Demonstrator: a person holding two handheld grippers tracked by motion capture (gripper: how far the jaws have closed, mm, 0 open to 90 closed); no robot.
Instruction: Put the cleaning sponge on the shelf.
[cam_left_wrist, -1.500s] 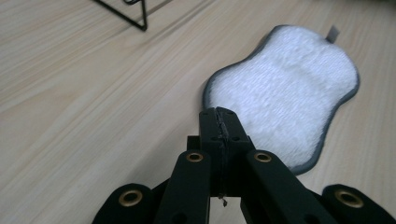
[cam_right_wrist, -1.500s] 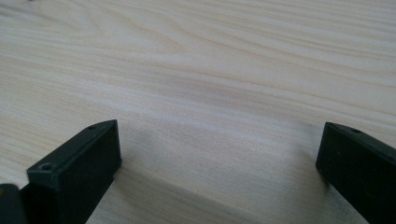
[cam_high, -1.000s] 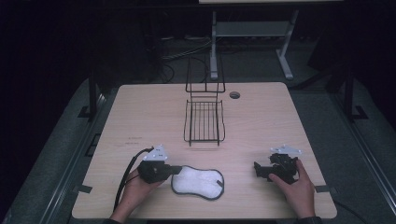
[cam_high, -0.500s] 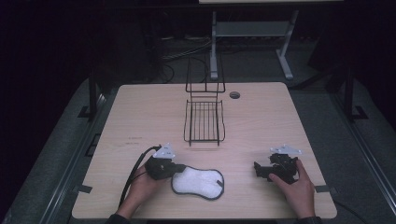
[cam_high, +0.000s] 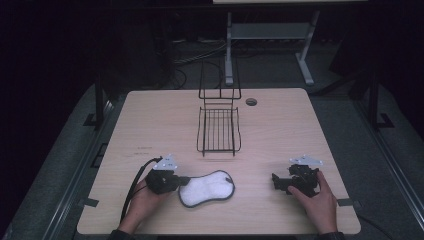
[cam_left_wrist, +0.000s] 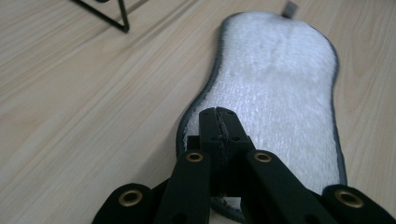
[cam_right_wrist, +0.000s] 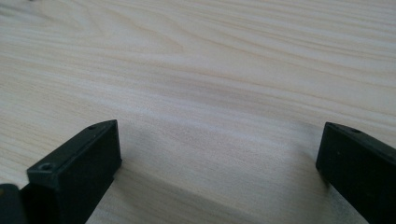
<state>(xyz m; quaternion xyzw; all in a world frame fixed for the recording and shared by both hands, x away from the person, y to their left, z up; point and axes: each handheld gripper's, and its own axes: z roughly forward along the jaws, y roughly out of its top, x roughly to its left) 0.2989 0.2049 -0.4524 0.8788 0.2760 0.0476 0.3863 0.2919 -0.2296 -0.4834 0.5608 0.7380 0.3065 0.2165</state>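
A white fleecy pad (cam_high: 207, 187) with a dark bound edge lies flat near the table's front, left of centre. My left gripper (cam_high: 183, 181) is at the pad's left end. In the left gripper view its jaws are pressed together over the near end of the pad (cam_left_wrist: 275, 93), and the left gripper (cam_left_wrist: 218, 119) looks shut on that end. My right gripper (cam_high: 276, 183) rests on the bare wood at the front right, held by a hand. In the right gripper view the right gripper (cam_right_wrist: 219, 154) stands wide open with only tabletop between its fingers.
A black wire rack (cam_high: 218, 131) stands at mid-table behind the pad, its corner (cam_left_wrist: 116, 18) in the left gripper view. A round cable hole (cam_high: 251, 101) sits at the back edge. The left gripper's cable (cam_high: 134, 187) trails toward the front left.
My left gripper has slid slightly right onto the pad's left end. The right gripper and the pad have stayed put.
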